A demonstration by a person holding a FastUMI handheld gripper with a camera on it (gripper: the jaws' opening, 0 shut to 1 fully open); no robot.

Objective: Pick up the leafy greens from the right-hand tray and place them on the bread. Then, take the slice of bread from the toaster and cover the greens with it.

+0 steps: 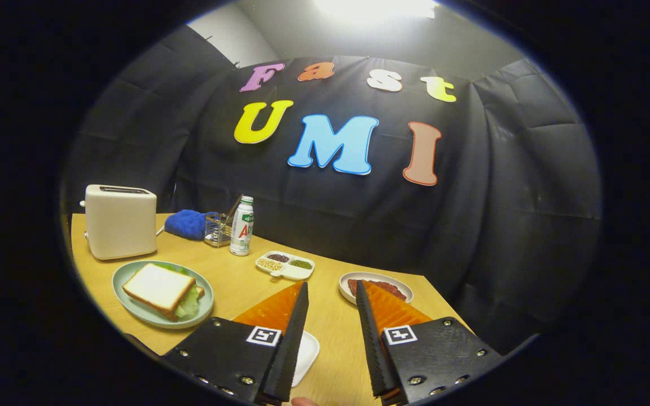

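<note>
A pale green plate (133,269) lies on the wooden table, left of my fingers. On it a white bread slice (157,286) covers leafy greens (188,303) that poke out at its right side, with another slice beneath. A cream toaster (120,221) stands behind the plate near the table's left end; I see no bread rising from its slot. My gripper (331,290) hovers above the table, open, with nothing between its fingers. A small white tray (306,352) peeks out beside the left finger.
A white bottle (242,226), a clear holder (217,229) and a blue cloth (188,224) stand at the back. A divided dish of grains (284,265) sits mid-table. A white plate with dark red food (376,286) lies beyond the right finger.
</note>
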